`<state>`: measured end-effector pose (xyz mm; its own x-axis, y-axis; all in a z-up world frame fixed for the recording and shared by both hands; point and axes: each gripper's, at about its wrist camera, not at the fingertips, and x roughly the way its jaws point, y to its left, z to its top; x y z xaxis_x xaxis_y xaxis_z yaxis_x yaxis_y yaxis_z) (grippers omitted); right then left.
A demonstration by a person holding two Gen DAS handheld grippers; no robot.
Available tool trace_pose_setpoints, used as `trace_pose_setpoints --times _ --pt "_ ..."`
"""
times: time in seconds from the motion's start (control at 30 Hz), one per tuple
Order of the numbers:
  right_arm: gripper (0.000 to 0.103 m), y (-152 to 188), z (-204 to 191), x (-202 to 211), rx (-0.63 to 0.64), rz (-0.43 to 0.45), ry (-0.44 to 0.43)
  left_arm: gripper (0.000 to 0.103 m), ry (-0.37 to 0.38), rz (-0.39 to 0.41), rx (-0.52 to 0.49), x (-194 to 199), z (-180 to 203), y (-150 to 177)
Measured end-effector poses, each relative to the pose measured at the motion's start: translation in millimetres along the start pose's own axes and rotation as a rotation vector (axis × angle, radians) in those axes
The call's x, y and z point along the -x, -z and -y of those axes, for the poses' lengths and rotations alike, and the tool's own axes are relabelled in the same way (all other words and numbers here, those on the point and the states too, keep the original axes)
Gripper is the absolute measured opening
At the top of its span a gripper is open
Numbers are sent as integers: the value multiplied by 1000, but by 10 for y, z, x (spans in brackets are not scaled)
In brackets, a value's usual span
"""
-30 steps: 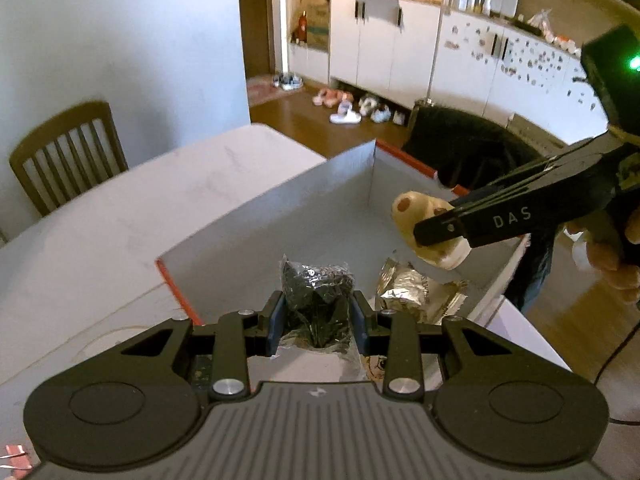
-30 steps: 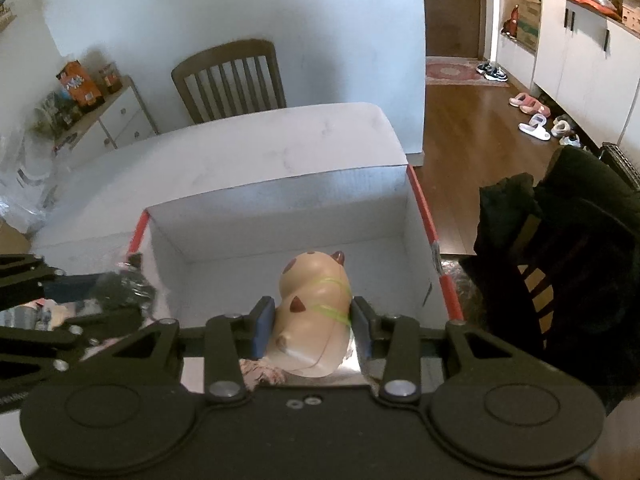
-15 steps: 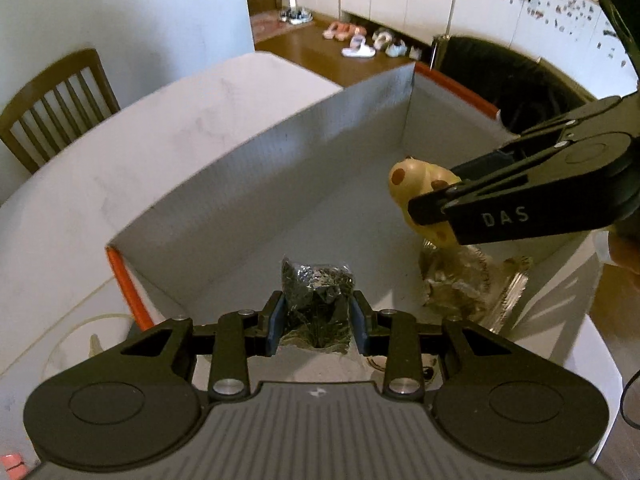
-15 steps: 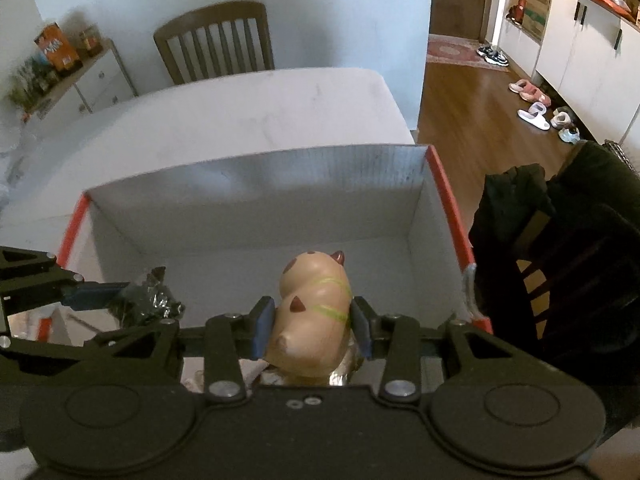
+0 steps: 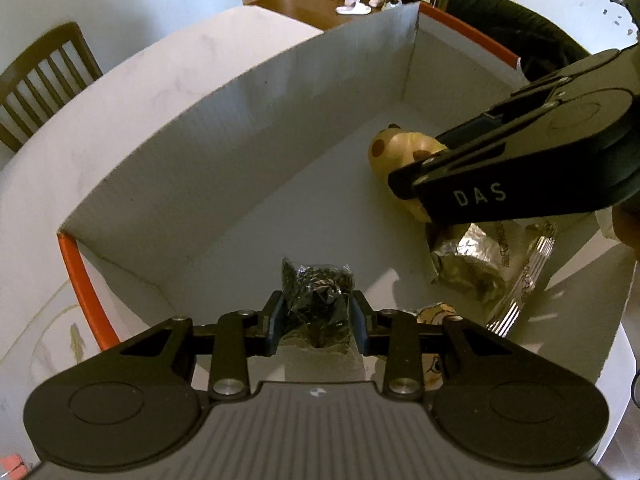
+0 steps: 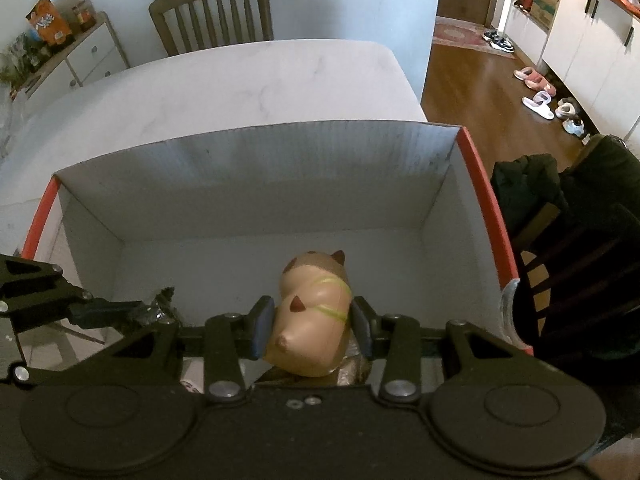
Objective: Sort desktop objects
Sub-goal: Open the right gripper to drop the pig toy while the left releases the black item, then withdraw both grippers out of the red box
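My left gripper (image 5: 318,316) is shut on a small clear bag of dark bits (image 5: 316,300) and holds it inside a white cardboard box (image 5: 240,120) with orange edges. My right gripper (image 6: 310,326) is shut on a tan hamster-like toy (image 6: 314,312) with brown ears and a yellow-green strap, also inside the box (image 6: 280,184). The right gripper (image 5: 432,168) and the toy (image 5: 396,152) show at the right of the left wrist view. The left gripper (image 6: 132,310) enters the right wrist view from the left.
A crumpled silver foil packet (image 5: 480,264) and a small printed packet (image 5: 434,314) lie on the box floor near its front wall. The box stands on a white marble table (image 6: 240,84). Wooden chairs (image 6: 212,12) stand around it; a dark coat (image 6: 560,200) hangs at the right.
Both grippers have lowered deeper into the box with their loads. The toy now hangs near the box floor above the foil packet.
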<state>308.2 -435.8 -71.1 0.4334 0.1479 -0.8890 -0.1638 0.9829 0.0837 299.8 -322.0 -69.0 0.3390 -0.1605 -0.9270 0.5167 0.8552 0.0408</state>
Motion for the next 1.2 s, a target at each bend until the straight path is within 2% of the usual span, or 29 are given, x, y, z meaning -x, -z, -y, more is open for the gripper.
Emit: trace_pose_setpoints --times 0.37,0.5,0.57,0.67,0.73,1.2 --pt "46 -10 13 -87 -6 -24 -8 34 -1 8 33 80 -76 71" --pt "60 -5 35 -49 4 -11 -9 34 4 12 44 123 -101 110" --pt "64 5 34 -5 10 2 -9 39 11 21 51 148 -123 112" --pt "64 15 39 75 21 17 -18 47 30 39 55 221 -130 132" --pt "64 13 59 137 25 26 -19 48 33 50 56 262 -133 125" --pt "67 124 22 723 21 117 -84 48 65 182 128 725 -64 357"
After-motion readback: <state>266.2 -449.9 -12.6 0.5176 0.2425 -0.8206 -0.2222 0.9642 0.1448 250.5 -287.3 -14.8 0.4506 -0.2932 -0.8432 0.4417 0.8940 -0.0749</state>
